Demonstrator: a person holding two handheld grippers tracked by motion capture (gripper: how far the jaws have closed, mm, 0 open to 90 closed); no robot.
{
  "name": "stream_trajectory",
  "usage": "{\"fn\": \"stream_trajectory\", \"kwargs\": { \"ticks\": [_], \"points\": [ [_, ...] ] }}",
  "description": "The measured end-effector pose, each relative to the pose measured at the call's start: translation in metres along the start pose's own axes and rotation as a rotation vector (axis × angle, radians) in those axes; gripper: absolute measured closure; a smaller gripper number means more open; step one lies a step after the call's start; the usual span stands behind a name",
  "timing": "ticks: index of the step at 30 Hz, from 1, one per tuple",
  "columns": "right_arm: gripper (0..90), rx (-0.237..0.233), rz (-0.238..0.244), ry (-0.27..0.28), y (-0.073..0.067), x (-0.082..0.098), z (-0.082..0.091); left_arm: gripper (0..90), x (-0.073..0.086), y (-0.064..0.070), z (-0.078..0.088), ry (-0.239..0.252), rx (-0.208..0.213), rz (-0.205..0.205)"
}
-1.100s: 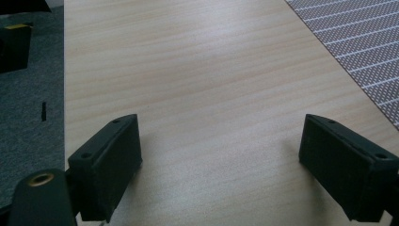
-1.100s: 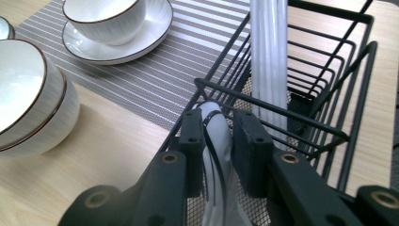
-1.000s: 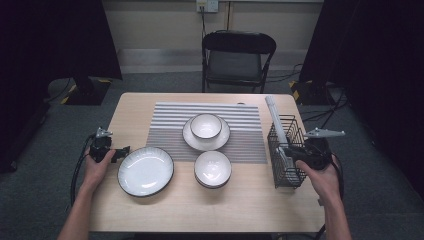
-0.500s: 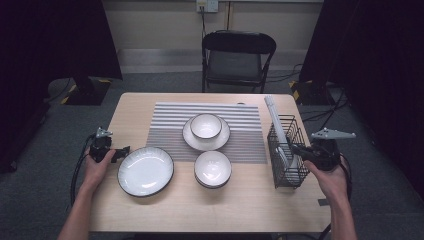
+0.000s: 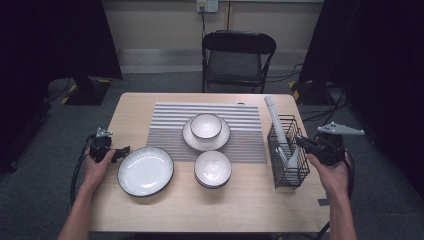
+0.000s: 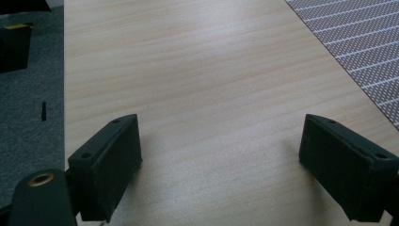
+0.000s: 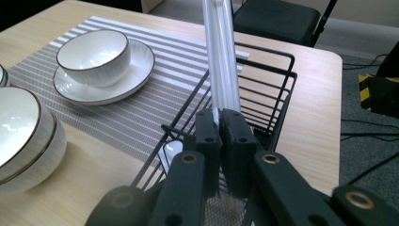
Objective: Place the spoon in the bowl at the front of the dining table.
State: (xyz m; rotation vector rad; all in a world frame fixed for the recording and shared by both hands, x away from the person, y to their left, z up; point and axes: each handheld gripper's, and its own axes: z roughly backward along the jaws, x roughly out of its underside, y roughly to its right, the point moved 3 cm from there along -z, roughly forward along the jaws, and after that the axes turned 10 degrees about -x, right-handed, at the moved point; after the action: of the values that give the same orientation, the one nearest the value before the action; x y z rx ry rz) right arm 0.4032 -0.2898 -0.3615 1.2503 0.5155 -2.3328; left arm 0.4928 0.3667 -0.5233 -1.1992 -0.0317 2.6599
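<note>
Item: white sticks (image 7: 221, 56) in wire basket (image 5: 287, 155), right table edge; my right gripper (image 7: 220, 123) had just closed on them, long axis leaning toward the far edge. Left gripper (image 6: 221, 155) wide, idle.

Bare wood lies ahead of the left gripper (image 6: 221, 179), between its wide-apart jaws and on to the striped placemat (image 5: 207, 131), whose edge bounds it on one side. The large plate (image 5: 145, 171) sits just beside that gripper. Mid-table, the stacked bowls (image 5: 213, 169) and the bowl on a saucer (image 5: 206, 126) crowd the mat. At the right edge the wire basket (image 5: 289, 172) walls in the white utensil handles (image 7: 221, 52) that the right gripper (image 7: 219, 123) pinches; open tabletop remains along the near edge
</note>
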Motion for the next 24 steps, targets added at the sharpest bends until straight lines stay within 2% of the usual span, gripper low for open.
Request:
{"fn": "stream_trajectory", "kwargs": {
  "ticks": [15, 24],
  "points": [
    [86.2, 0.012, -0.020, 0.089, 0.003, -0.009, -0.008, 12.9, 0.000, 0.000, 0.000, 0.000, -0.001, 0.000],
    [86.3, 0.001, -0.018, 0.115, 0.000, -0.019, -0.015, 12.9, 0.000, 0.000, 0.000, 0.000, -0.001, 0.000]
  ]
}}
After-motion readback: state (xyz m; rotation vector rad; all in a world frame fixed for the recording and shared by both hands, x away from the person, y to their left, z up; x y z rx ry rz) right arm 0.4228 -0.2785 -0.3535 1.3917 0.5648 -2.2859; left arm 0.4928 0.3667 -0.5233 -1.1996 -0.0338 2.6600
